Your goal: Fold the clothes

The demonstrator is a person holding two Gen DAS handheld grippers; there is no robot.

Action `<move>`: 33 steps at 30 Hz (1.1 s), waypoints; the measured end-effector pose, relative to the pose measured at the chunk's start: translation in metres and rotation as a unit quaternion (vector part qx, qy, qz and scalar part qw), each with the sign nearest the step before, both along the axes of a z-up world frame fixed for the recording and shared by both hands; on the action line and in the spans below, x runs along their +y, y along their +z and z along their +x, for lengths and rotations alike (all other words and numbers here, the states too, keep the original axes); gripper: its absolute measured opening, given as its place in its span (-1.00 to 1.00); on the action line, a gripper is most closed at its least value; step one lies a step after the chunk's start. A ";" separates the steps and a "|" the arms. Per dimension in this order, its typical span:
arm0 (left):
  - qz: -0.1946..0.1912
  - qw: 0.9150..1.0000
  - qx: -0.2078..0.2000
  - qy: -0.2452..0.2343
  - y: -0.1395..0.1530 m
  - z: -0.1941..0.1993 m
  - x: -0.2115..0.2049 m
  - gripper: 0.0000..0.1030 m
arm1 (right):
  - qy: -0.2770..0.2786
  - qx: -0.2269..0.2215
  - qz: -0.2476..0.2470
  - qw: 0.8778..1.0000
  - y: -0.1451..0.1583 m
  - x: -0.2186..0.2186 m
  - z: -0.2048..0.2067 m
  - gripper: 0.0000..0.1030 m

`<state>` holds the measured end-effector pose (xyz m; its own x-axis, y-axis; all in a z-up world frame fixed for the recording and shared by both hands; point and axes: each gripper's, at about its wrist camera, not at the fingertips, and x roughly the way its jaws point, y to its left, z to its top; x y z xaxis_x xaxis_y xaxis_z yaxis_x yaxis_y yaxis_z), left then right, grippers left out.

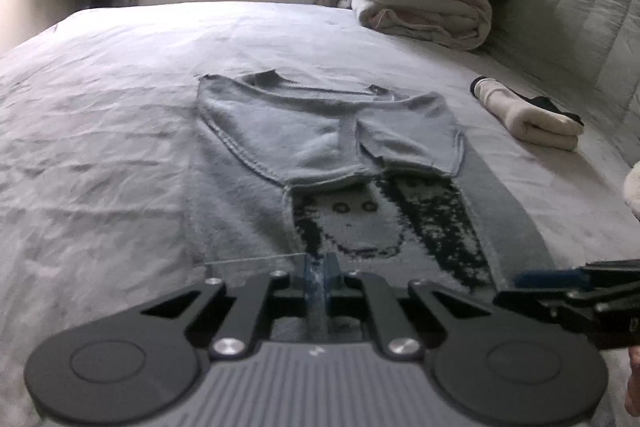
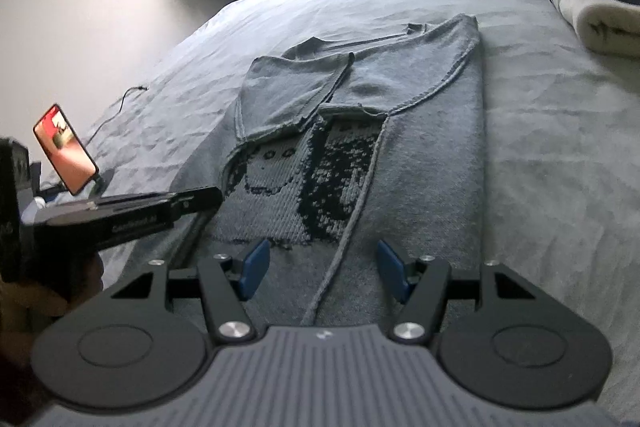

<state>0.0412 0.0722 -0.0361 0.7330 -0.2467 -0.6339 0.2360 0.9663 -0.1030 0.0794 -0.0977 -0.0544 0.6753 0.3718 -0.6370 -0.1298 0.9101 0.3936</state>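
Left wrist view shows my left tool (image 1: 320, 269) pinched together on the near hem of the sweater (image 1: 332, 131); my right tool (image 2: 319, 273) hangs with fingers apart over that hem, holding nothing. The sweater lies flat mid-bed (image 1: 100, 87), sleeves folded in across the chest, sides turned inward, long axis running away from me with the collar at the far end. It looks a thick, soft knit, limp and fairly weighty, so I judge both hem corners the best hold.
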 end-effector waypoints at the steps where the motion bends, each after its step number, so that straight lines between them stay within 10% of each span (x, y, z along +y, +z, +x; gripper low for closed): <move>1: 0.004 1.000 -0.003 -0.004 0.001 -0.001 -0.001 -0.83 | -0.001 0.000 0.001 1.000 0.001 -0.001 0.000 0.24; 5: 0.021 1.000 -0.013 -0.019 0.007 -0.001 -0.003 -0.31 | -0.003 -0.005 0.006 1.000 0.007 -0.004 0.000 0.25; 22: 0.190 0.974 -0.059 -0.111 -0.007 0.065 -0.079 -0.31 | -0.010 -0.017 0.023 1.000 0.022 -0.019 0.002 0.25; 27: 0.170 0.982 -0.041 -0.076 -0.007 0.086 -0.081 -0.83 | -0.020 -0.017 0.037 0.999 0.024 -0.027 0.002 0.25; 33: 0.064 0.998 0.005 -0.010 -0.002 0.104 -0.064 -0.90 | -0.031 -0.016 0.061 0.998 0.027 -0.037 0.003 0.25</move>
<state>0.1454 0.0084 -0.0382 0.7228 -0.1779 -0.6678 0.2554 0.9667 0.0189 0.0823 -0.1344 -0.0273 0.7189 0.4024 -0.5669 -0.0895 0.8622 0.4986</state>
